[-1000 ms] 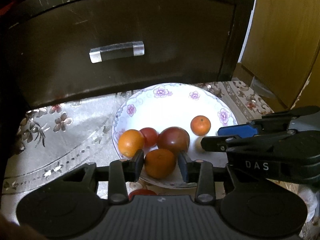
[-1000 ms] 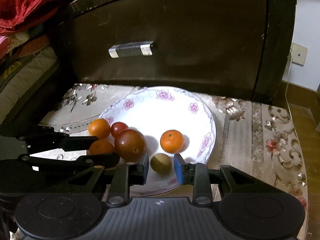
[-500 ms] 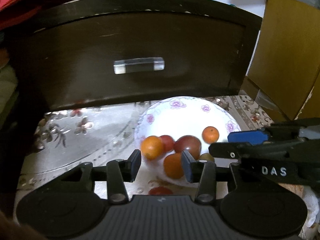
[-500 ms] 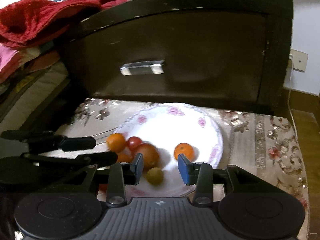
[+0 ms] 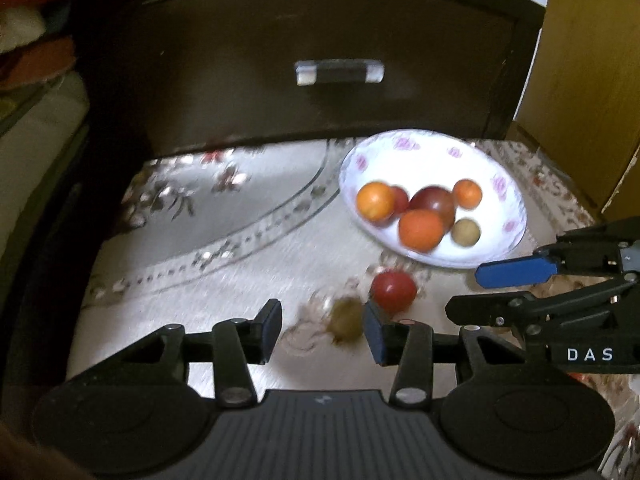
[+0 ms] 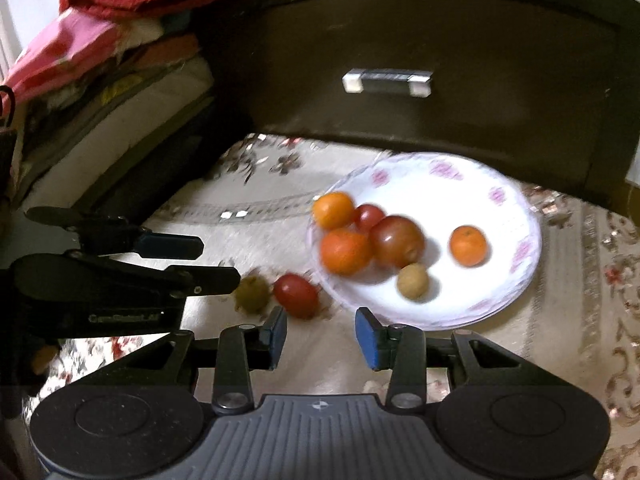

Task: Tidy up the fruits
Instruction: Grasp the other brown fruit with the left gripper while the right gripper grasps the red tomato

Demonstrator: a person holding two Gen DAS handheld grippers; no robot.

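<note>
A white flowered plate (image 5: 420,160) (image 6: 440,184) holds two oranges (image 6: 334,210), a smaller orange (image 6: 468,246), a dark tomato (image 6: 396,240), a small red tomato (image 6: 370,216) and a tan fruit (image 6: 414,280). On the cloth in front of it lie a red tomato (image 5: 394,292) (image 6: 296,295) and a greenish fruit (image 5: 346,322) (image 6: 252,294). My left gripper (image 5: 322,332) (image 6: 220,262) is open, the greenish fruit just off its right fingertip, not pinched. My right gripper (image 6: 322,334) (image 5: 466,290) is open over bare cloth near the plate's front rim.
A dark drawer front (image 5: 320,80) with a silver handle (image 5: 340,72) stands behind the plate. The embroidered cloth (image 5: 224,232) stretches left of the plate. Folded clothes (image 6: 100,60) are stacked at the left, and a wooden cabinet (image 5: 580,80) stands at the right.
Both grippers have pulled back from the plate and swung left, jaws wider. The orange and tan fruit once between them stay on the plate. The red tomato and greenish fruit came into view.
</note>
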